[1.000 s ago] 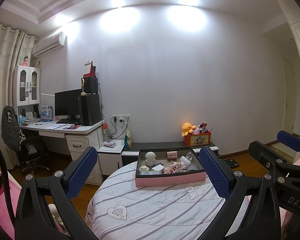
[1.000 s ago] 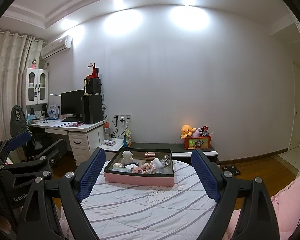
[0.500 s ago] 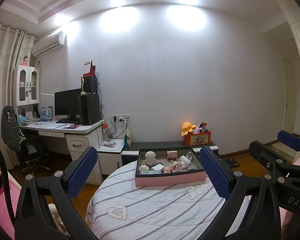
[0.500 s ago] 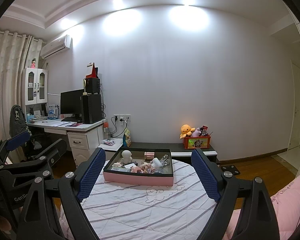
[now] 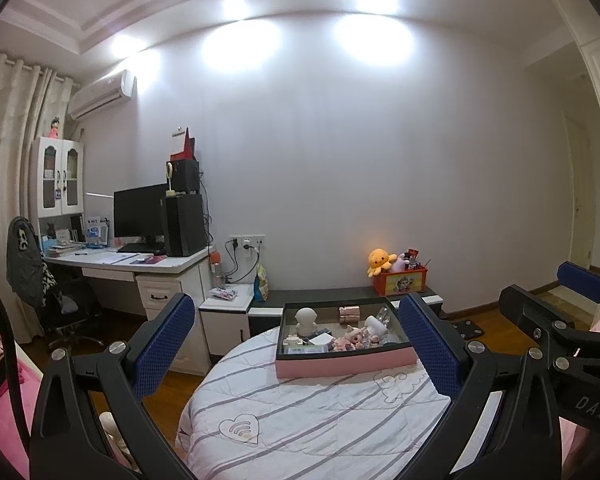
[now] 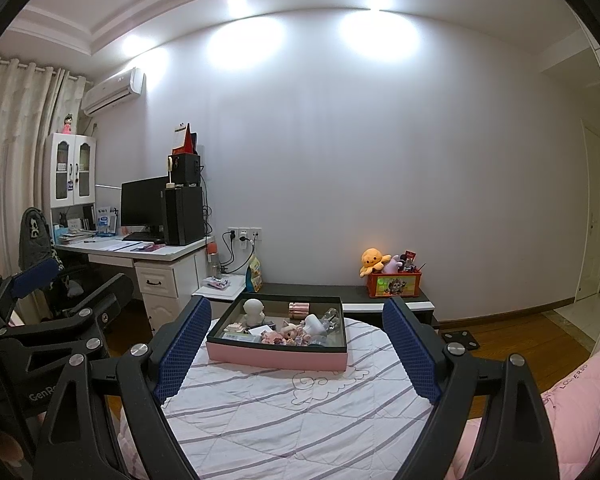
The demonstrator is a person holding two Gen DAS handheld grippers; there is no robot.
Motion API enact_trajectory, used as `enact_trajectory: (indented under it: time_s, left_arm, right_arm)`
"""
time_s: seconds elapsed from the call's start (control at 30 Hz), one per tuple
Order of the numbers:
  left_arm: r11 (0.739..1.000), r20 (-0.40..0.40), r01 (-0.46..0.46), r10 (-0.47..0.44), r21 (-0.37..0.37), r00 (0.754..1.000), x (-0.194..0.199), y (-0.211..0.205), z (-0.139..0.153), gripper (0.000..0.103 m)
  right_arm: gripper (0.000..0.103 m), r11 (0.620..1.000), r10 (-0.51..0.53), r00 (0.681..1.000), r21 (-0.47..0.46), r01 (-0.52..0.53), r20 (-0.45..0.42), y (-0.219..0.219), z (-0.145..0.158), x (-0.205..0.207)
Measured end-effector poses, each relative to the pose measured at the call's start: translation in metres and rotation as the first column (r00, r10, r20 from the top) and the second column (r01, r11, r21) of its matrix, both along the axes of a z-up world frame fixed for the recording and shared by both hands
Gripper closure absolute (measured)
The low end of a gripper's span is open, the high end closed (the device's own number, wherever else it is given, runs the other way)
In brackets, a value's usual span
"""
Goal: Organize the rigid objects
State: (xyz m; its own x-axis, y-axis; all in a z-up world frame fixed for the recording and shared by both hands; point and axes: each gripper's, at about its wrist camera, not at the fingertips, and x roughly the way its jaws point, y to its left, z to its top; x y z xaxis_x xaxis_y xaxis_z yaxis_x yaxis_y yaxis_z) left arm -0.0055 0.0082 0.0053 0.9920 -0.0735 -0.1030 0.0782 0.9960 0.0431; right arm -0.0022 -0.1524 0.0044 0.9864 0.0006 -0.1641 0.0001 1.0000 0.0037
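The shallow pink-sided tray with a dark inner rim (image 6: 276,354) sits at the lower centre of both views, on a round counter draped in a white quilted cloth with grey stripes (image 6: 296,412). It is crowded with small hard pieces: a white rounded figurine (image 6: 253,311) at the back left, a coppery ribbed cylinder (image 6: 299,307) behind the middle, a pale doll with pink dress (image 6: 288,334), and some clear glassy bits at the right that are too small to identify. The right tool (image 6: 296,354) and the left tool (image 5: 296,354) both stand wide, blue pads spread apart and holding nothing, well short of the tray. The likely trouble lies in the clutter: pieces lie touching one another, so a pad reaching for one could nudge its neighbour, tip the upright figurine, or send the cylinder rolling. The glassy pieces look slippery and may pop out of a grip. The cloth is soft, so a push on the tray's wall might slide or tilt it. The two tools sit close side by side and could collide if both go in together.
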Motion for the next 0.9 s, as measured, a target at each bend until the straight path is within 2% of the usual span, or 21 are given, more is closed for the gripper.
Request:
enact_trajectory:
  time_s: [0.9]
  left_arm:
    - [1.000, 0.004, -0.001, 0.001, -0.004, 1.000, 0.0004, 0.0025, -0.0020, 0.000]
  right_arm:
    - [0.014, 1.000, 0.000, 1.000, -0.003, 0.000, -0.002, 0.0037, 0.0008, 0.0008]
